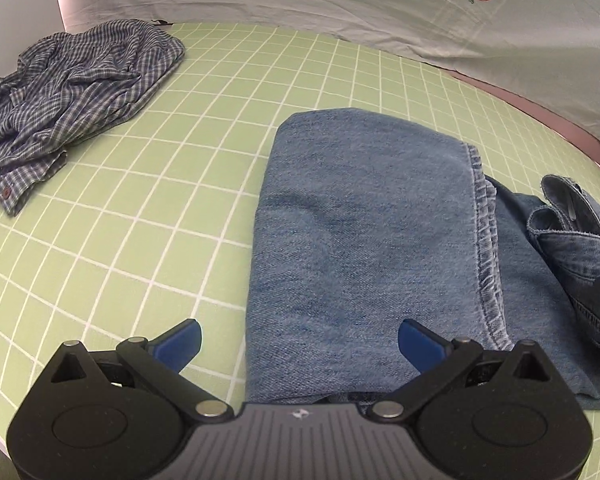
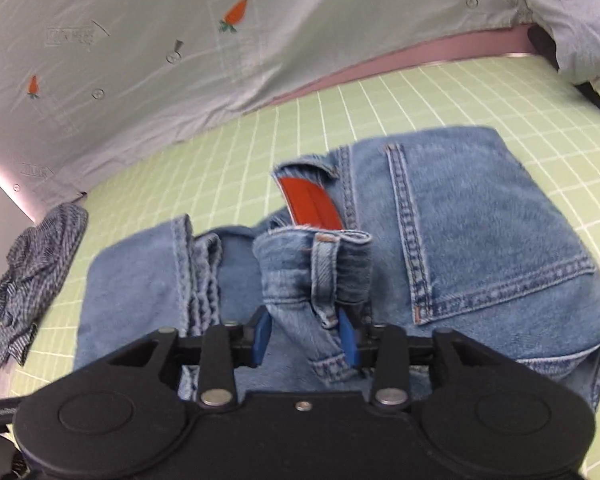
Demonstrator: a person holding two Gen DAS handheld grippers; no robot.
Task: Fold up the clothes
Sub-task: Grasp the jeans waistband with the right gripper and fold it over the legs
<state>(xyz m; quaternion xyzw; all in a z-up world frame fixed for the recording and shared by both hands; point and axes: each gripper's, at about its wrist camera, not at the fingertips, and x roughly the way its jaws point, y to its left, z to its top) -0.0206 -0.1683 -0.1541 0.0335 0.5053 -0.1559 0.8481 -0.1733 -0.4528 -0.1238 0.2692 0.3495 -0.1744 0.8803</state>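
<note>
Right wrist view: right tongs (image 2: 306, 338) clamped on jeans (image 2: 480, 216) waistband.

Jeans (image 1: 364, 240) ran under the left gripper (image 1: 299, 344) body, so their near edge was hidden; their right side was cut by the frame edge. Beyond the jeans to the left, the plaid shirt (image 1: 72, 96) was clipped at the left edge. In the right wrist view the right gripper (image 2: 306, 336) pads were mostly buried in the bunched waistband (image 2: 316, 264), so the contact faces were unseen. A red patch (image 2: 312, 204) behind the waistband was partly covered, its print unreadable. Motion blur smeared the denim stitching. Backdrop sheet (image 2: 120, 60) lettering was too faint to read.
</note>
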